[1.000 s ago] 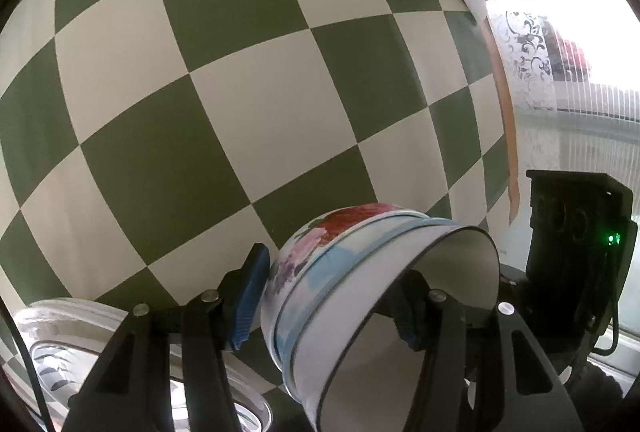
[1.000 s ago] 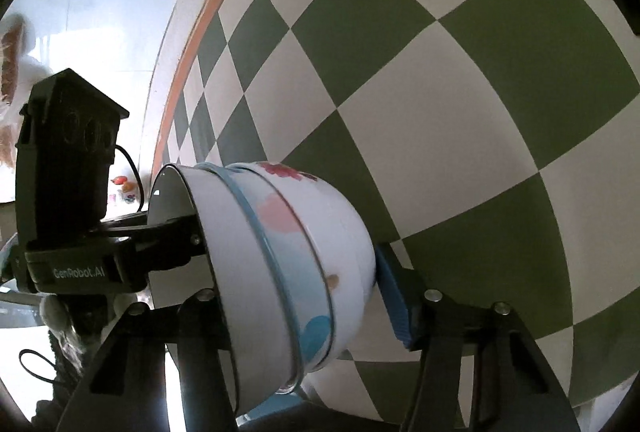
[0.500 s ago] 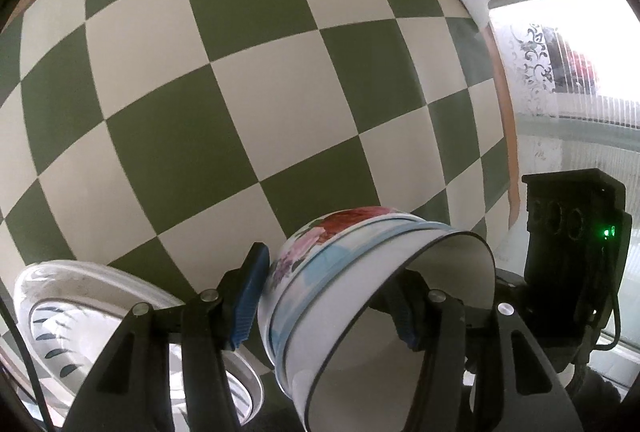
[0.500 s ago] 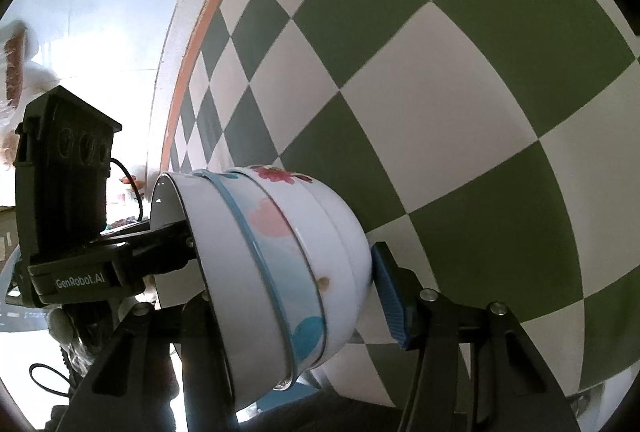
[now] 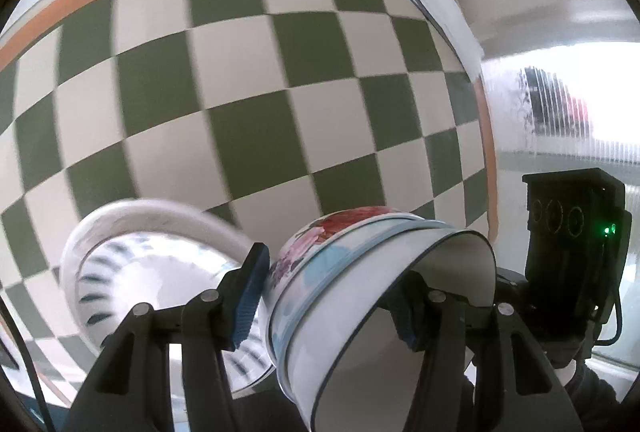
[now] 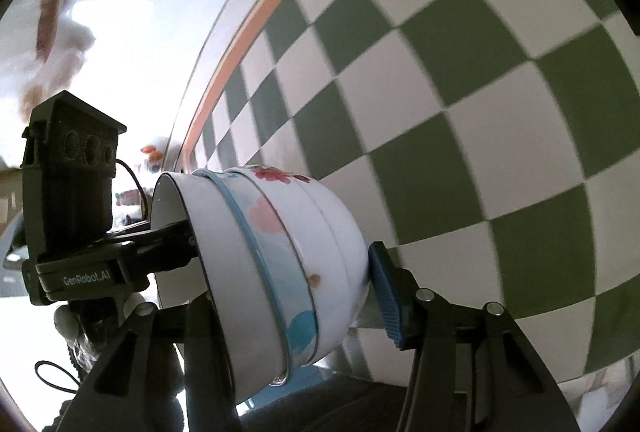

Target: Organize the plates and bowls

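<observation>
A stack of white floral bowls with blue rims is held between both grippers above the checked tablecloth. My left gripper is shut on the stack's wall, one finger inside and one outside. My right gripper is shut on the opposite wall of the same stack. A white plate with dark dashes round its well lies on the cloth, just left of and behind the bowls in the left wrist view.
The green-and-white checked tablecloth with an orange border fills both views. The table edge runs along the bright window side. The other gripper's black body shows in each view.
Both grippers have carried the bowl stack across the cloth; the plate has come further into the left wrist view, now beside the bowls. The grip has not changed.
</observation>
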The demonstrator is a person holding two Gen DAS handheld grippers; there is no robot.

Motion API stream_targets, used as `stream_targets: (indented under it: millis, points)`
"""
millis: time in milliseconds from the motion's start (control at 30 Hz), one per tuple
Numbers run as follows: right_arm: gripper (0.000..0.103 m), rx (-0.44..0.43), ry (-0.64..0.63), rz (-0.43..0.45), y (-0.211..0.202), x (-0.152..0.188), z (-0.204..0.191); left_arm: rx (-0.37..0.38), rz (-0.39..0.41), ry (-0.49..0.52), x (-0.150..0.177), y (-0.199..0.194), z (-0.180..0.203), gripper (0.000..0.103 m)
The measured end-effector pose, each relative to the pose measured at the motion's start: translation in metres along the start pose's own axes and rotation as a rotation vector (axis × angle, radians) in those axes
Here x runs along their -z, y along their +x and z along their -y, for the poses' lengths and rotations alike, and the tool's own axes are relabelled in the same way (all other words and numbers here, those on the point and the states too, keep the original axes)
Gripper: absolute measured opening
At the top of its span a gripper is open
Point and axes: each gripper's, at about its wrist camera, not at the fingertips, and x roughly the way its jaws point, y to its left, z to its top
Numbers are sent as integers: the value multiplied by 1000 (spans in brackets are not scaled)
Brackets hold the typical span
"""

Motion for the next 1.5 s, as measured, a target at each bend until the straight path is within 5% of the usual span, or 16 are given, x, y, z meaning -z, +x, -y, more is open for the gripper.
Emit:
stream_targets:
  millis: [233,633,1500]
  points:
    - [52,4,-86,-65,47,17,-53,-7,56,-101,31,-27,-62,53]
    - [52,48,-152,-171,128,34,-79,20,58,-243,61,-18,-136,53]
    - [52,103,-208,-201,147,32,-90,2,42,-257,63,-14,-150,55]
